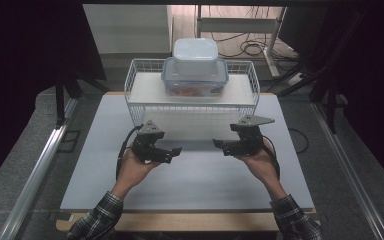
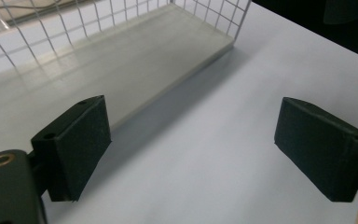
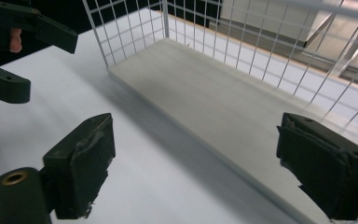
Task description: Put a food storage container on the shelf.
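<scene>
A white wire rack (image 1: 145, 102) stands at the far end of the white table (image 1: 190, 180), and it is the nearest thing to my grippers. It has two levels. On the upper shelf (image 1: 145, 90) sits a clear box with a blue rim (image 1: 195, 80), something orange-red showing through its wall, and a smaller white tub (image 1: 195, 54) is stacked on its lid. The lower board (image 3: 223, 102) is bare and lies flat on the table inside the wire walls.

I hold my left gripper (image 1: 172, 151) just in front of the rack, left of centre, with its jaws pointing inward to the right. In the left gripper view the gripper (image 2: 191, 144) has its two pads spread wide with nothing between them, only the tabletop and the near edge of the lower board beyond.

My right gripper (image 1: 219, 145) is level with it, right of centre, jaws pointing inward to the left, so the two tips face each other across a gap. In the right gripper view the gripper (image 3: 193, 163) is also spread wide and holds nothing; the rack's corner lies ahead, and my left gripper's open jaws show at upper left.

My plaid sleeves (image 1: 100, 217) come in from the near edge.
</scene>
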Available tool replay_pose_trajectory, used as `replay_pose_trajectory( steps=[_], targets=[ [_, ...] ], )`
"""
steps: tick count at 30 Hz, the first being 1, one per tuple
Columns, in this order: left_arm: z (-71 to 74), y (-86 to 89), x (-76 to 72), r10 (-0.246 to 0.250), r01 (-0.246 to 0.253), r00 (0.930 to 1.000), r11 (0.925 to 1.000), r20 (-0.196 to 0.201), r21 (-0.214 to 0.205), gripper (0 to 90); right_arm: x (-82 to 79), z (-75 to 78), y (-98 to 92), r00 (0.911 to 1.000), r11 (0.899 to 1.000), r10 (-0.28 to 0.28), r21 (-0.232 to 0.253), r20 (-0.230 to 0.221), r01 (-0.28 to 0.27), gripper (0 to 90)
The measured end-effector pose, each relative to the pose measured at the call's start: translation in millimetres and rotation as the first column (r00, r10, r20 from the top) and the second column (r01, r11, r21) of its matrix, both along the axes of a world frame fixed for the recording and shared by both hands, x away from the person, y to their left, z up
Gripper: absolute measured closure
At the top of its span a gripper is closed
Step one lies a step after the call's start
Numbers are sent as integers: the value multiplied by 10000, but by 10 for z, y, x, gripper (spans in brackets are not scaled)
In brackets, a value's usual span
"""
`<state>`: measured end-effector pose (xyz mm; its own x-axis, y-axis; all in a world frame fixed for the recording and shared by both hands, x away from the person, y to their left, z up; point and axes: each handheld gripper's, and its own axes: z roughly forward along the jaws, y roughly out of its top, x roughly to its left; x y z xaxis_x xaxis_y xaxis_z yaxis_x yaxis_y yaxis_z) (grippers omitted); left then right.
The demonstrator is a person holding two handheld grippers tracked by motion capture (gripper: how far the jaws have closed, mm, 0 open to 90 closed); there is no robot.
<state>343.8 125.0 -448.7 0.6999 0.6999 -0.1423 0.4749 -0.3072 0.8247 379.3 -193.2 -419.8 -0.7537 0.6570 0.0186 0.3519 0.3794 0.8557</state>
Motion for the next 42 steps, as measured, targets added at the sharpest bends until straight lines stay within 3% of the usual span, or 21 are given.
replay_pose_trajectory(
  steps=[4,16,25,32,36,42],
  targets=[
    [-86,2,-44,-65,65,10000,10000,-74,9,64,-28,-92,-31,9999,10000,5,-95,-120,-6,80],
    [-287,39,-265,-65,33,9990,9974,444,725,25,-167,-349,-103,9987,10000,67,-67,-508,-71,52],
    [-485,92,-456,64,-97,9992,9965,404,831,23,-338,-501,-206,9983,9998,160,-81,-562,-165,50],
    [-633,112,-520,-210,205,9998,9925,31,1204,22,-447,-666,-300,9964,9993,186,-319,-824,-213,38],
    [-750,132,-537,-210,259,9993,9855,-309,1677,20,-482,-767,-337,9944,9987,159,-458,-1049,-208,36],
    [-834,122,-509,-230,371,9970,9797,-734,1969,14,-483,-842,-315,9922,9965,163,-789,-1233,-262,35]
  ],
)
